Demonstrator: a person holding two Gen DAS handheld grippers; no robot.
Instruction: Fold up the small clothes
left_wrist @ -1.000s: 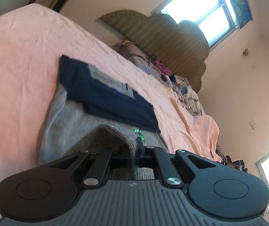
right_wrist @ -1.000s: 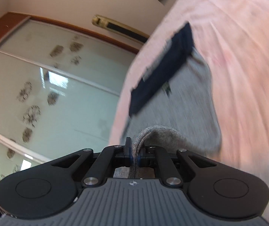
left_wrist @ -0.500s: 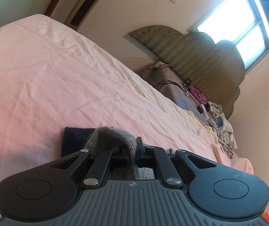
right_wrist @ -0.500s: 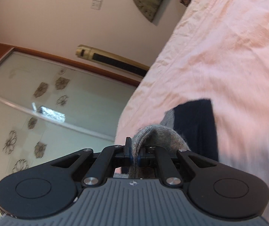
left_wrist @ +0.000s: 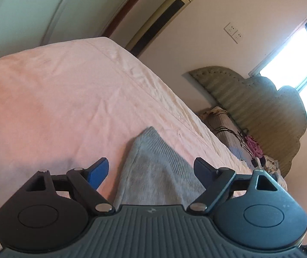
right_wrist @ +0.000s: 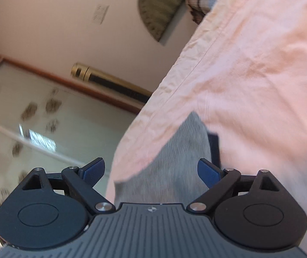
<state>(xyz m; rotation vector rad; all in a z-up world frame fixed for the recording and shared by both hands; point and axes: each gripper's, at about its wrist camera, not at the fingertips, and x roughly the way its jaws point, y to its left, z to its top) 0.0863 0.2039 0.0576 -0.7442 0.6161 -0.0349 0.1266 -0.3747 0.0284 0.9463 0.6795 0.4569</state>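
A small grey ribbed garment (left_wrist: 155,172) lies folded over on the pink bedsheet (left_wrist: 52,107). My left gripper (left_wrist: 151,171) hovers just above its near corner, jaws opening wide, the cloth lying loose between the blue pads without touching them. In the right wrist view the same grey garment (right_wrist: 175,163) runs up between my right gripper's (right_wrist: 151,171) opening jaws, also free of the pads. A strip of the dark navy part (right_wrist: 214,148) peeks out under the grey fold at the right.
The pink bedsheet (right_wrist: 261,86) spreads wide beyond the garment. A green padded headboard (left_wrist: 261,105) and a heap of clothes (left_wrist: 252,146) sit at the far end. A gold floor-standing air conditioner (left_wrist: 164,15) and glass wardrobe doors (right_wrist: 35,118) stand past the bed's edge.
Both grippers carried the pinched grey edge forward over the navy part, then let go. Their jaws now stand wide and the grey cloth lies on the bed.
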